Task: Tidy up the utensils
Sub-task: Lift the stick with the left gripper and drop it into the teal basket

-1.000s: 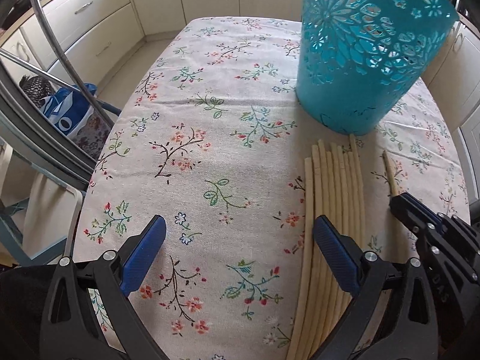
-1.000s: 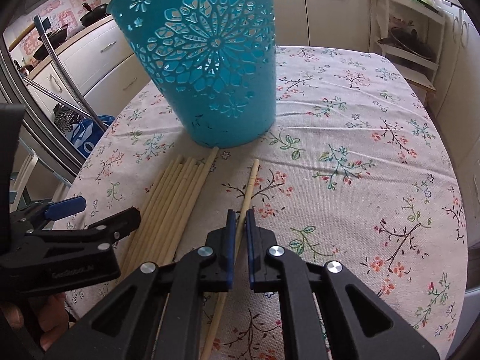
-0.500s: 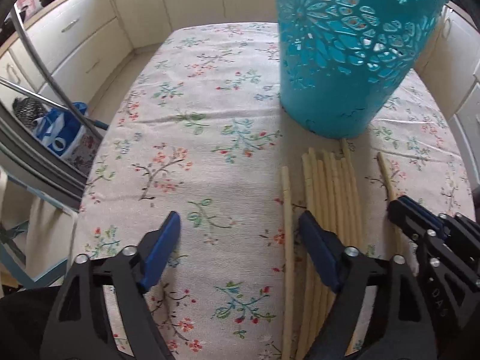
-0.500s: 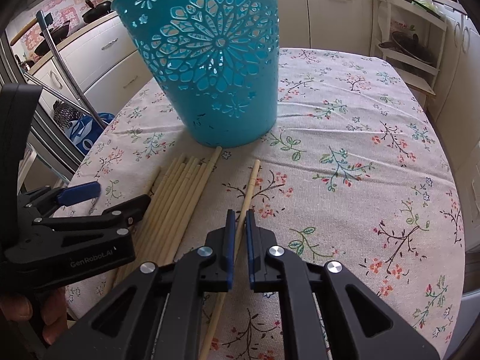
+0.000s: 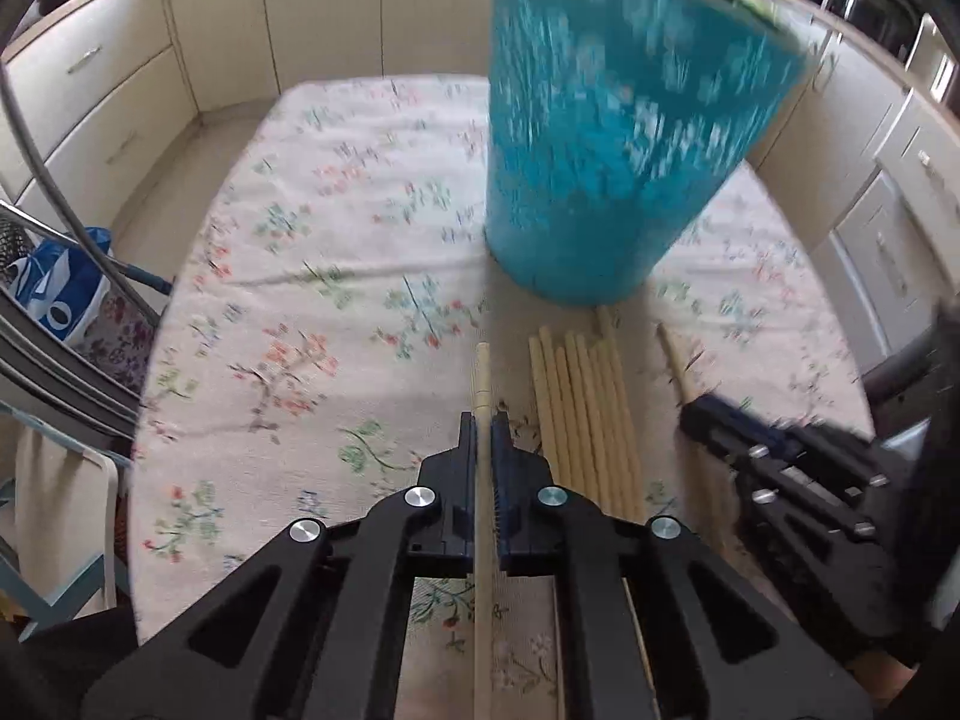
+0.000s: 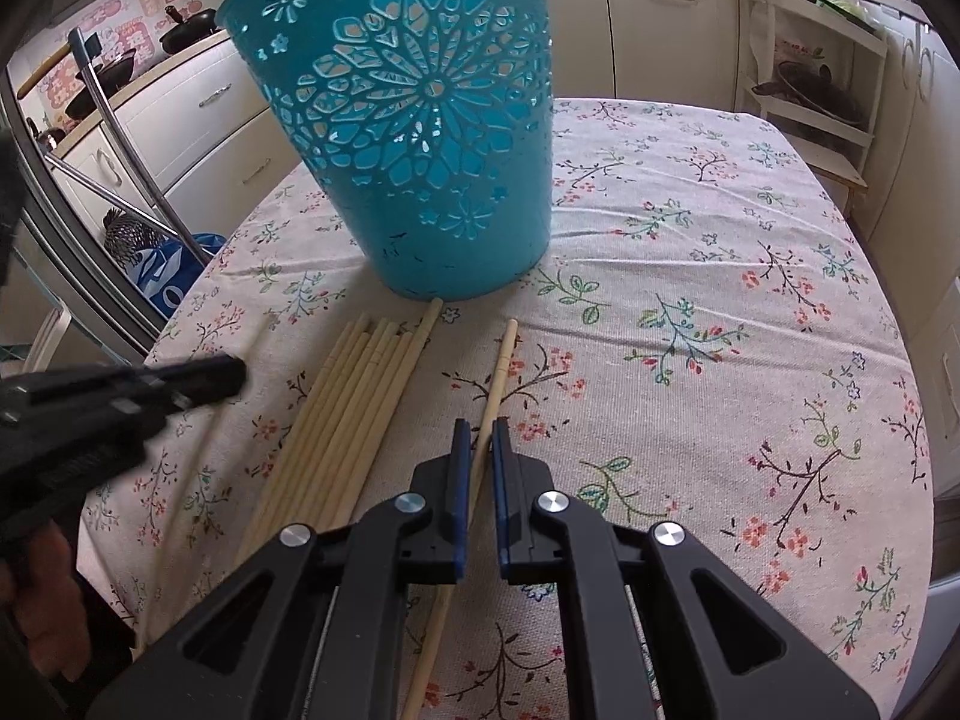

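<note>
My left gripper (image 5: 483, 420) is clamped on one chopstick (image 5: 482, 384), pads tight against its sides, the stick running straight out ahead between them; gripping it partway along leaves the tip free to aim. This view is smeared, so I judge the stick is off the cloth, not resting on it. My right gripper (image 6: 477, 429) sits with its pads close together around a second chopstick (image 6: 497, 372); a thin gap shows on either side, so I call it held but cannot swear how firmly. That stick lies on the tablecloth (image 6: 690, 300), apart from the others, which is why it was easy to single out. Between my two grippers lies the bundle of chopsticks (image 6: 354, 384), side by side, tips toward the blue bucket (image 6: 420, 138). The bucket stands upright just beyond those tips, mouth up and near at hand, the likely place for each stick.
</note>
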